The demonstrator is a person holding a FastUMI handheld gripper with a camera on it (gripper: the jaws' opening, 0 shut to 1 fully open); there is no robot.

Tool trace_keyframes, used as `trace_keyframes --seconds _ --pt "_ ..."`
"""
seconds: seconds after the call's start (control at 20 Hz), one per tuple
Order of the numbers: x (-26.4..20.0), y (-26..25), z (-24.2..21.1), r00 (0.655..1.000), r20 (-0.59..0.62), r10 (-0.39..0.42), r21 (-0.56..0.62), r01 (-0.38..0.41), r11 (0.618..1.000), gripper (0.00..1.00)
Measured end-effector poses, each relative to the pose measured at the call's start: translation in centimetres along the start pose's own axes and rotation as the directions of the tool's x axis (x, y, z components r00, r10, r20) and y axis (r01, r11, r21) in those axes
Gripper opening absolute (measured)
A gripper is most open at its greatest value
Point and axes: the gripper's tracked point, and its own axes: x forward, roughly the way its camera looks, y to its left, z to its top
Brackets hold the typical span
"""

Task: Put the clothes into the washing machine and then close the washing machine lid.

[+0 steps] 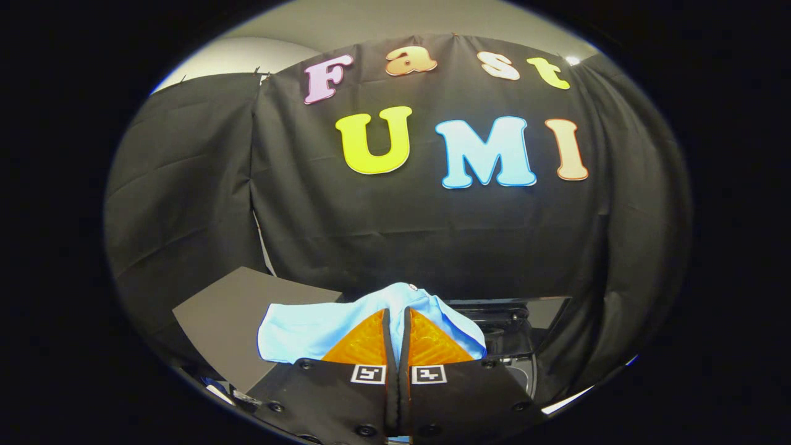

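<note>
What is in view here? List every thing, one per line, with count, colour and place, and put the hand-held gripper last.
garment: one, light blue, pinched between the fingers, draping to both sides of them, more to one side.
flat panel: one, dark grey, tilted, beside and beyond the garment.
dark machine part: one, black, just beyond the garment on the other side; too little shows to tell what it is.
cloth wall: one, black, hanging beyond everything.
ceiling: one, pale, above the cloth wall.
hand-held gripper: one, fingers closed together on the garment.
</note>
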Motion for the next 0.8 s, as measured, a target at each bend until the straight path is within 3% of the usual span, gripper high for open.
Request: trace_keyframes --seconds 0.5,0.8 --pt "0.4 -4.6 -2.7 0.997 -0.04 -0.069 -0.007 0.069 0.998 0.01" --pt "2.9 -6.7 -7.0 0.988 -0.117 -0.099 -0.017 0.097 0.995 0.01"
